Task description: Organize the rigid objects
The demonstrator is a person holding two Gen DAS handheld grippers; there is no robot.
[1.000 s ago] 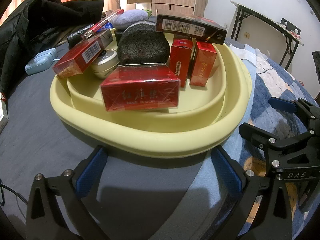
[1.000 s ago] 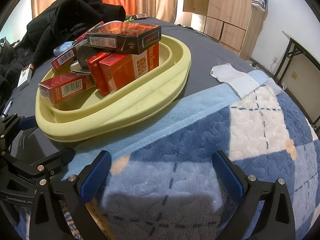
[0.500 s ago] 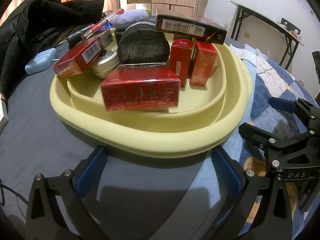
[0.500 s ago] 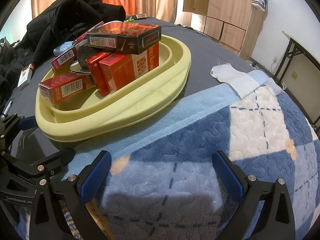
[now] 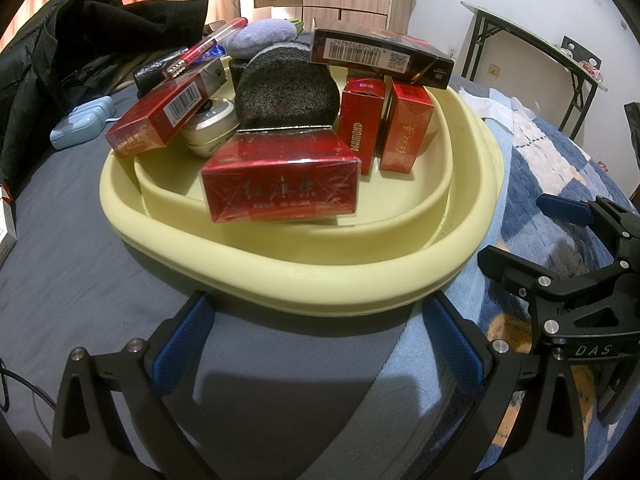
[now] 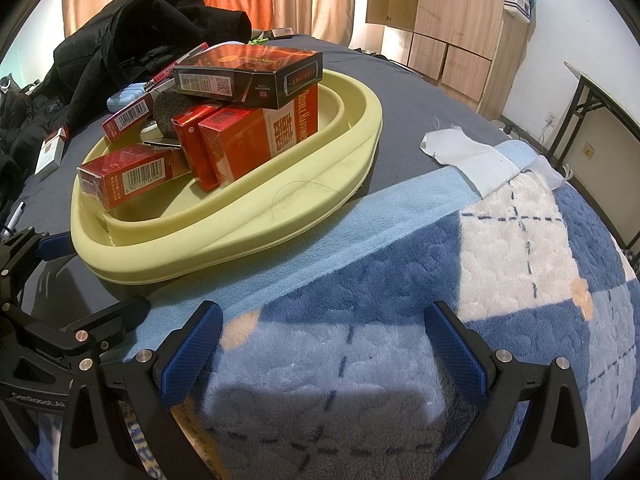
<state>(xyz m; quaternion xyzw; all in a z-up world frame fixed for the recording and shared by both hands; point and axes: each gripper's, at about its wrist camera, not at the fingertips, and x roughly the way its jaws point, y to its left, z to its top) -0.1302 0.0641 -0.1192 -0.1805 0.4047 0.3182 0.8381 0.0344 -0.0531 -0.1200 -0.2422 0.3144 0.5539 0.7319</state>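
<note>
1. Left wrist view puts the pale yellow tray [image 5: 304,280] at the centre: a smooth, matte, oval basin with a thick rolled rim and a second raised inner wall, resting on the bed where the dark grey sheet [image 5: 60,240] meets the plush blanket [image 6: 500,240].
2. Inside the tray, a glossy red carton [image 5: 280,184] wrapped in film lies across the near inner wall, its printed face turned toward the camera.
3. Behind that carton sits a dark, rough, dome-shaped sponge [image 5: 286,96]; beside it stand two upright red packs [image 5: 362,124], side by side, with a black-sided box [image 5: 380,58] laid flat across their tops.
4. At the tray's left end another red pack [image 5: 160,120] leans tilted on the rim, a small round cream-coloured jar [image 5: 210,126] tucked under it, and a red pen [image 5: 204,46] lying above.
5. Beyond the tray's far side rest a flat lilac pad [image 5: 260,36] and a heap of black clothing [image 5: 100,28]; a light blue case [image 5: 80,122] lies on the sheet to the tray's left.
6. The blanket is fleecy, in blue, white and pale blue checks, and a white cloth scrap [image 6: 468,152] lies on it to the tray's right.
7. The left gripper [image 5: 320,340] hovers just short of the tray's near rim, its blue-padded fingers spread wide and holding nothing.
8. The right gripper [image 6: 324,344] hangs over the blanket to the tray's right, level with the left one, jaws equally wide apart and empty.
</note>
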